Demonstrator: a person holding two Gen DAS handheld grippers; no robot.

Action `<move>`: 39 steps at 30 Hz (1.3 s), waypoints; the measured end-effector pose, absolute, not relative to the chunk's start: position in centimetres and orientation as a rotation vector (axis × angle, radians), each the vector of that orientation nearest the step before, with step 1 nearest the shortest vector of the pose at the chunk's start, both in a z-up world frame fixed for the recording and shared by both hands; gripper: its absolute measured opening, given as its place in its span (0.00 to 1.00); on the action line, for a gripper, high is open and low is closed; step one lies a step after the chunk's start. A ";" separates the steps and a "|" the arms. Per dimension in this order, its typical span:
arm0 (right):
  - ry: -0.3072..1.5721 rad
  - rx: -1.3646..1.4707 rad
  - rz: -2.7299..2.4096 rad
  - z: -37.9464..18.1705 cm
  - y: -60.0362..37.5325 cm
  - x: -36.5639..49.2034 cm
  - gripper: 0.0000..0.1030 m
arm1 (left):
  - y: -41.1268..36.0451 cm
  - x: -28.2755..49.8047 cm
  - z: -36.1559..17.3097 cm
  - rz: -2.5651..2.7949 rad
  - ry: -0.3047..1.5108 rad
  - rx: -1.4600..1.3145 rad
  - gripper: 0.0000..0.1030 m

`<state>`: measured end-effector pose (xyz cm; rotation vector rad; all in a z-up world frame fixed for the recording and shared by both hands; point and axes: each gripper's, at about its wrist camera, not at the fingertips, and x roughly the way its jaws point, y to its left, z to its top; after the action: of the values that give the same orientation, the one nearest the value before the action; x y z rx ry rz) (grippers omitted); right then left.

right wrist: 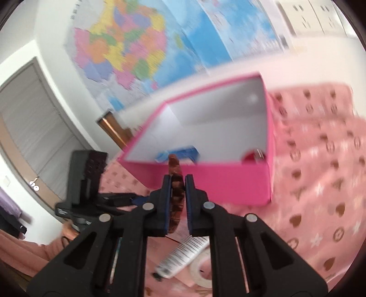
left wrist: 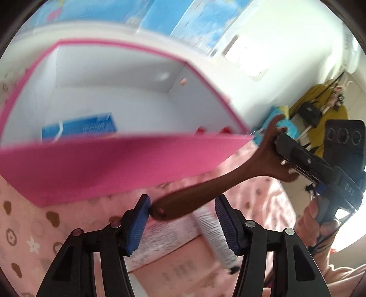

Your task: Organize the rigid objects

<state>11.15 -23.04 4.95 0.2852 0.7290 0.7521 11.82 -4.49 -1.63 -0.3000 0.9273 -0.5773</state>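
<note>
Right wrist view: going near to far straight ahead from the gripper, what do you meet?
Right gripper shut on the brown comb → pink box near wall → blue carton inside the box → wall map behind it.

I see a white wall [right wrist: 52,36] across the top of the right wrist view, with a big coloured map [right wrist: 141,45] pinned at upper centre. A grey door [right wrist: 29,128] sits at the left edge. White wall sockets [right wrist: 306,16] show at the upper right. Pink bedding [right wrist: 320,160] printed with hearts and stars fills the right side. In the left wrist view I see a yellow cloth [left wrist: 320,96] at the right, in bright daylight.
</note>
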 end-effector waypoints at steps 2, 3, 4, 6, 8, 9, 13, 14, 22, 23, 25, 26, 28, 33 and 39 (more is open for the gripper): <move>0.699 0.287 0.773 6.7 -23.1 11.6 0.13 | -4.8 11.4 0.4 -0.597 0.873 -0.292 0.57; 0.689 0.289 0.781 7.3 -22.9 11.8 0.13 | -4.9 11.4 1.1 -0.603 0.854 -0.285 0.57; 0.672 0.293 0.791 8.1 -23.1 12.0 0.13 | -5.1 11.5 2.1 -0.605 0.831 -0.276 0.57; 0.646 0.290 0.802 9.4 -23.0 12.5 0.13 | -5.6 11.8 3.6 -0.602 0.794 -0.250 0.57; 0.612 0.279 0.804 10.8 -22.7 13.2 0.13 | -5.7 12.4 4.9 -0.580 0.759 -0.220 0.57; 0.600 0.279 0.809 11.3 -22.6 13.6 0.13 | -6.1 12.7 5.4 -0.579 0.747 -0.208 0.57; 0.562 0.291 0.797 12.9 -22.5 15.8 0.12 | -7.0 14.5 6.1 -0.527 0.726 -0.140 0.57; 0.563 0.303 0.789 12.8 -22.7 16.4 0.12 | -7.3 15.0 6.1 -0.513 0.727 -0.124 0.57; 0.731 0.346 0.682 7.3 -23.5 21.6 0.14 | -7.3 18.8 2.7 -0.473 0.824 -0.113 0.57; 0.760 0.325 0.673 6.5 -23.3 21.9 0.14 | -7.2 18.8 2.3 -0.472 0.831 -0.116 0.57; 0.832 0.281 0.642 4.8 -22.7 22.5 0.17 | -7.0 18.5 2.0 -0.471 0.837 -0.126 0.57; 0.831 0.235 0.600 4.5 -22.4 22.4 0.20 | -6.8 18.4 2.0 -0.471 0.835 -0.129 0.57; 0.807 0.154 0.536 4.7 -22.2 22.0 0.32 | -6.5 17.8 2.2 -0.470 0.827 -0.135 0.57; 0.714 0.114 0.464 6.3 -23.7 20.4 0.42 | -5.8 16.1 2.7 -0.469 0.799 -0.136 0.57; 0.716 0.148 0.500 6.2 -26.0 17.3 0.42 | -5.4 13.1 2.6 -0.493 0.764 -0.120 0.59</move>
<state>17.31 -26.04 6.24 0.1483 0.7162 0.5002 13.10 -5.38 2.62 -0.1202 0.7636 -0.4927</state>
